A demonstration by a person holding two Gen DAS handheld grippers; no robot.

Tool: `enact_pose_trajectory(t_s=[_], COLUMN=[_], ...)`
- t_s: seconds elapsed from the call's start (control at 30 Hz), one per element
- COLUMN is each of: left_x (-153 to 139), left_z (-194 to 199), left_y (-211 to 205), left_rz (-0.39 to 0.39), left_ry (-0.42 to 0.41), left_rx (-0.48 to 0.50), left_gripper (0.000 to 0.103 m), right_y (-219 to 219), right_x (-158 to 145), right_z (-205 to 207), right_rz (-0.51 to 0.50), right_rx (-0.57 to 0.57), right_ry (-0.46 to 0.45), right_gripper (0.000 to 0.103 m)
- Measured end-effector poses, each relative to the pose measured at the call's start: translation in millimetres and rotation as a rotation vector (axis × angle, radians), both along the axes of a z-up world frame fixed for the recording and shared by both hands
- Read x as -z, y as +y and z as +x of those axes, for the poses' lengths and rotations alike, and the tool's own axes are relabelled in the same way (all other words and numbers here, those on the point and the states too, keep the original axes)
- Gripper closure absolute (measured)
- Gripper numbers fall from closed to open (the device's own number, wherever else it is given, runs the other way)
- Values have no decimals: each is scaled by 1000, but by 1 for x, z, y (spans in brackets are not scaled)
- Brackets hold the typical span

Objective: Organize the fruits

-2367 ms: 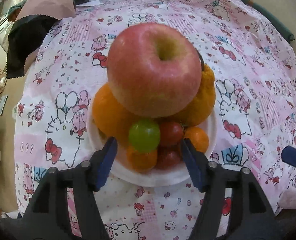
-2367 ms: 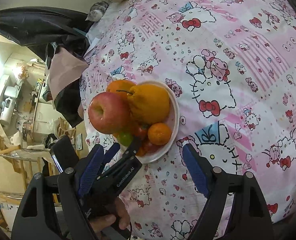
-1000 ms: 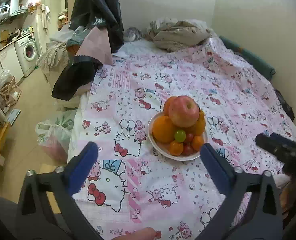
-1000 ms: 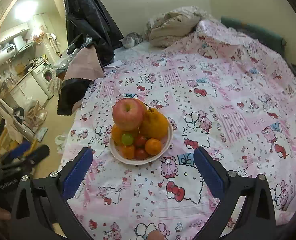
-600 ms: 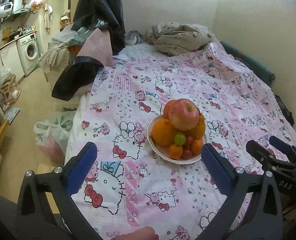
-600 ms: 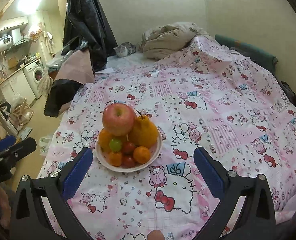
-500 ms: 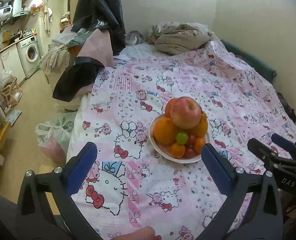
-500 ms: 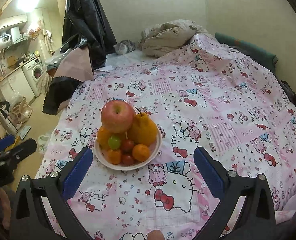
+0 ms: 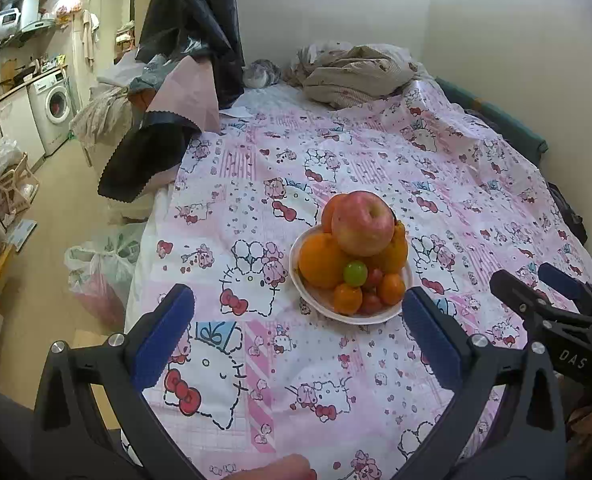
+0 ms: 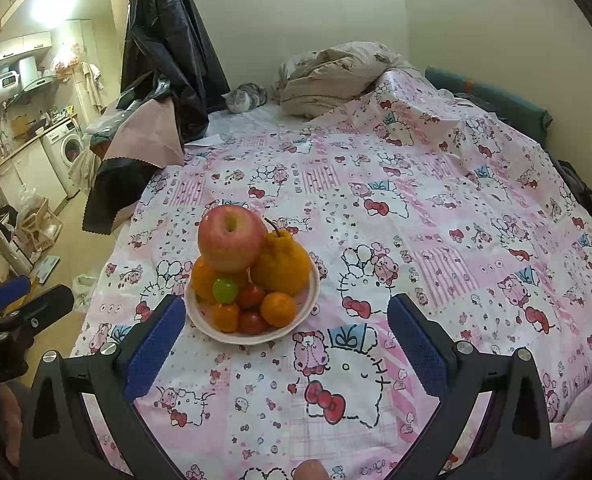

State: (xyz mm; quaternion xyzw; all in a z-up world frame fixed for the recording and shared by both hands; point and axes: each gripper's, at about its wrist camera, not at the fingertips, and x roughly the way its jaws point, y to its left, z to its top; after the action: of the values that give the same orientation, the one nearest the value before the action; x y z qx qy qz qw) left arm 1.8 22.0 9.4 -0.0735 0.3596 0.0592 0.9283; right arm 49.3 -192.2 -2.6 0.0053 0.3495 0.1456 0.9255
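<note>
A white plate [image 9: 335, 314] [image 10: 311, 300] on the pink patterned cloth holds piled fruit. A red apple [image 9: 363, 223] [image 10: 232, 238] sits on top of an orange [image 9: 319, 260], a bumpy tangerine with a stem [image 10: 282, 260], a green grape [image 9: 355, 273] [image 10: 225, 289], small tangerines and cherry tomatoes. My left gripper [image 9: 296, 326] is open and empty, held back from the plate. My right gripper [image 10: 286, 338] is open and empty, also held back from the plate. Each gripper shows at the edge of the other's view.
The cloth [image 9: 435, 168] covers a bed against the right wall. A heap of bedding [image 9: 355, 72] lies at the far end. Dark and pink garments [image 9: 164, 120] hang over the left edge. A plastic bag [image 9: 96, 260] lies on the floor at left.
Both grippers have pulled far back and up from the plate since 2.4 s ago and opened wide. Over the last half second they barely moved.
</note>
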Motion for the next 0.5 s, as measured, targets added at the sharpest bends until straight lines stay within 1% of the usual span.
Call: enact_pose_trajectory(t_s=[0.1, 0.5], left_x=[0, -1], left_z=[1, 0], left_y=[0, 0], left_rz=[-1, -2], left_ry=[0, 0], left_rx=[0, 5], left_gripper=[0, 0], right_y=[1, 2], right_x=[0, -1], right_z=[0, 0], right_rz=[-15, -13], right_rx=[1, -3], right_ry=[-4, -6], right_gripper=[0, 0])
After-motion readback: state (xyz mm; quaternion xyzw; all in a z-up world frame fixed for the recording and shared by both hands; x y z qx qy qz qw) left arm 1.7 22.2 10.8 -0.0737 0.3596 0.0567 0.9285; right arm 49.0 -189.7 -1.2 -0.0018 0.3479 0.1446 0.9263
